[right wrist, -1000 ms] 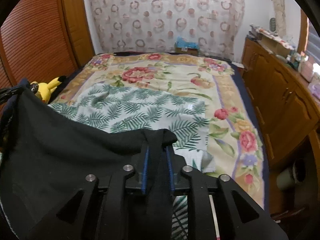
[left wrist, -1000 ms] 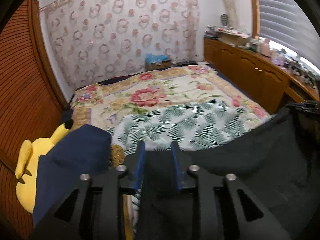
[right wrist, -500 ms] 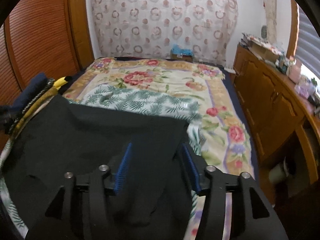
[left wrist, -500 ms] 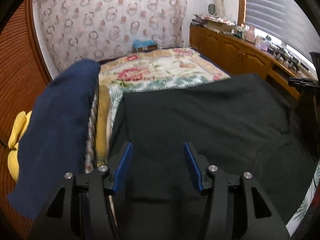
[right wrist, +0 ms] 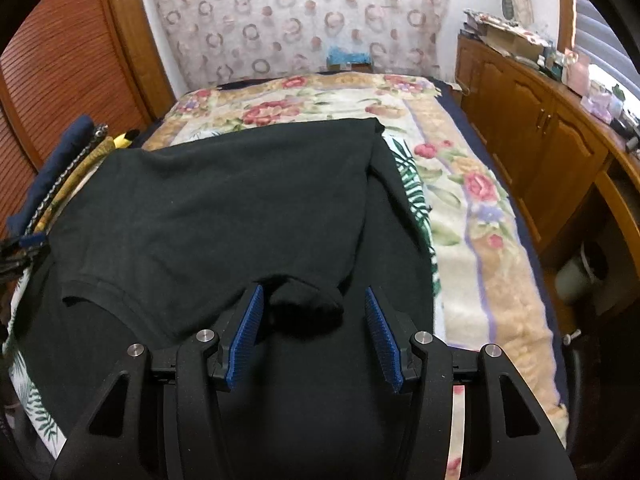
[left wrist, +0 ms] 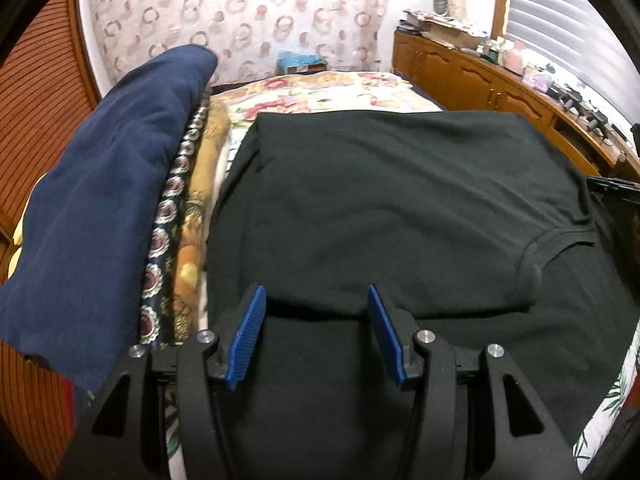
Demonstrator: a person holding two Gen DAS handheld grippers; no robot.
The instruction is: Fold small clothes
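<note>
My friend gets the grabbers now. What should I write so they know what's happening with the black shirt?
Left gripper: open, its fingers have just spread; it holds nothing and sits over the shirt's near edge.
Right gripper: open too, just released; a bunched bit of fabric lies loose between its fingers.
Black shirt: lying on the bed, folded over once, collar showing on top.
Already-folded pile: beside the shirt, navy piece on top.
Done: first fold laid down and let go.
Left: probably smooth the bunched bit, fold smaller, then add it to the pile.
</note>
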